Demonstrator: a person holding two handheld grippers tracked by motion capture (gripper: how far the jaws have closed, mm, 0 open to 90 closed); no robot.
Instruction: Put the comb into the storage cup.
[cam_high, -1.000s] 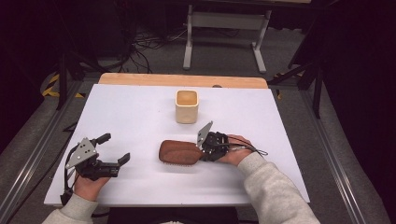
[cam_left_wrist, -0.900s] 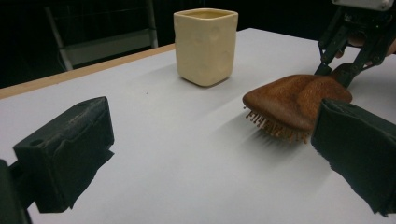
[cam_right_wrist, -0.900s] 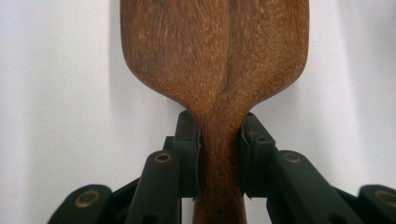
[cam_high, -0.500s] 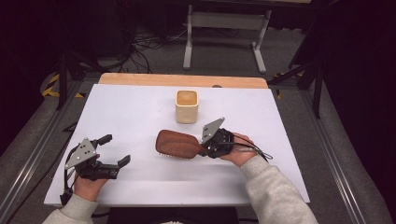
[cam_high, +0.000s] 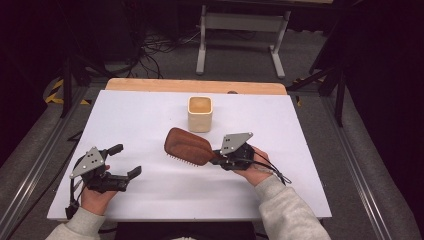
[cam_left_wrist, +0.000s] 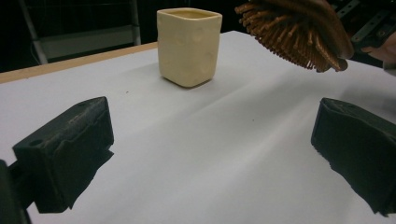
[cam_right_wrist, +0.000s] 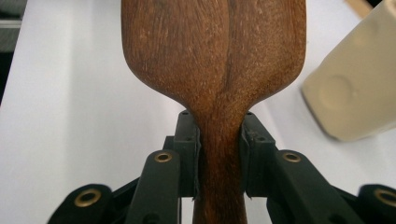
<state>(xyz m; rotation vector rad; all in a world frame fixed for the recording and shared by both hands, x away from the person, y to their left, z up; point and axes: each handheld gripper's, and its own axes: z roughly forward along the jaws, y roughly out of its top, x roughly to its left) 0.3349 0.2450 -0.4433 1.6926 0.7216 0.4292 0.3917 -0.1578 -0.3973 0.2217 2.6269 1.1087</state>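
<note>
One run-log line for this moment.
right gripper: shut on wooden hairbrush handle, brush off table | left gripper: open, empty | beige cup: upright, beyond brush

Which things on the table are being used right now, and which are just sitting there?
In use:
- wooden hairbrush, its handle clamped in the right gripper, lifted off the table
- cream cup, close to the brush head

Just there:
- left gripper, open, holding nothing
- metal stand behind the table

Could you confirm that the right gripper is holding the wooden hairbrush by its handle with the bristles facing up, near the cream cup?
Not quite: the bristles face down. The left gripper view shows them pointing at the table under the hairbrush. The rest holds: the right gripper clamps the handle, near the cup.
</note>
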